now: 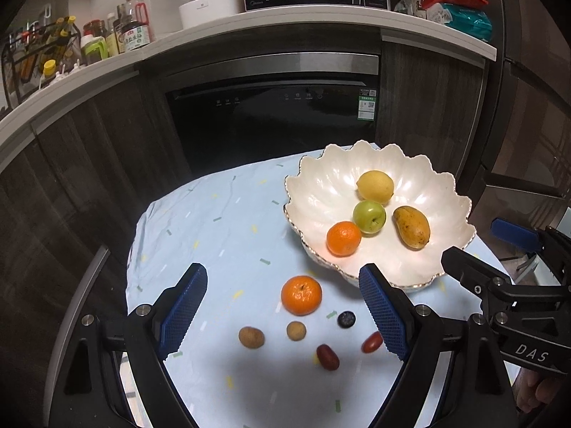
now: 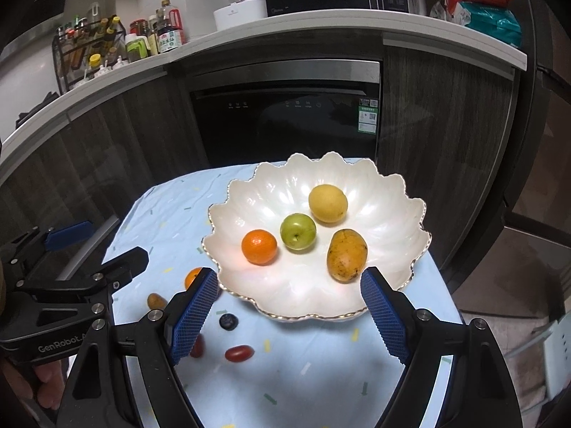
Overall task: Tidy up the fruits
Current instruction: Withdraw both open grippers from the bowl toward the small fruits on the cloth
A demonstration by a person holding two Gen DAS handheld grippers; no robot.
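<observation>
A white scalloped bowl point(image 1: 321, 185) point(image 2: 392, 207) on the blue cloth holds a lemon point(image 1: 374, 186) point(image 2: 327, 202), a green apple point(image 1: 369, 216) point(image 2: 297, 231), an orange point(image 1: 343, 238) point(image 2: 259, 246) and a mango point(image 1: 411, 227) point(image 2: 346, 255). Loose on the cloth lie a second orange point(image 1: 301, 295) point(image 2: 192, 277), two brown longans point(image 1: 251, 337) point(image 1: 296, 330), a blueberry point(image 1: 346, 319) point(image 2: 228, 321) and two red cherry tomatoes point(image 1: 327, 357) point(image 1: 372, 342) point(image 2: 239, 353). My left gripper point(image 1: 283, 306) is open above the loose fruit. My right gripper point(image 2: 289, 310) is open at the bowl's near rim.
The small table with the blue cloth point(image 1: 214, 235) stands before a dark dishwasher point(image 1: 271, 121) and cabinets. A white counter point(image 1: 249, 25) above carries bottles, a rice cooker and a microwave. The right gripper's body point(image 1: 506, 285) reaches in at the right of the left wrist view.
</observation>
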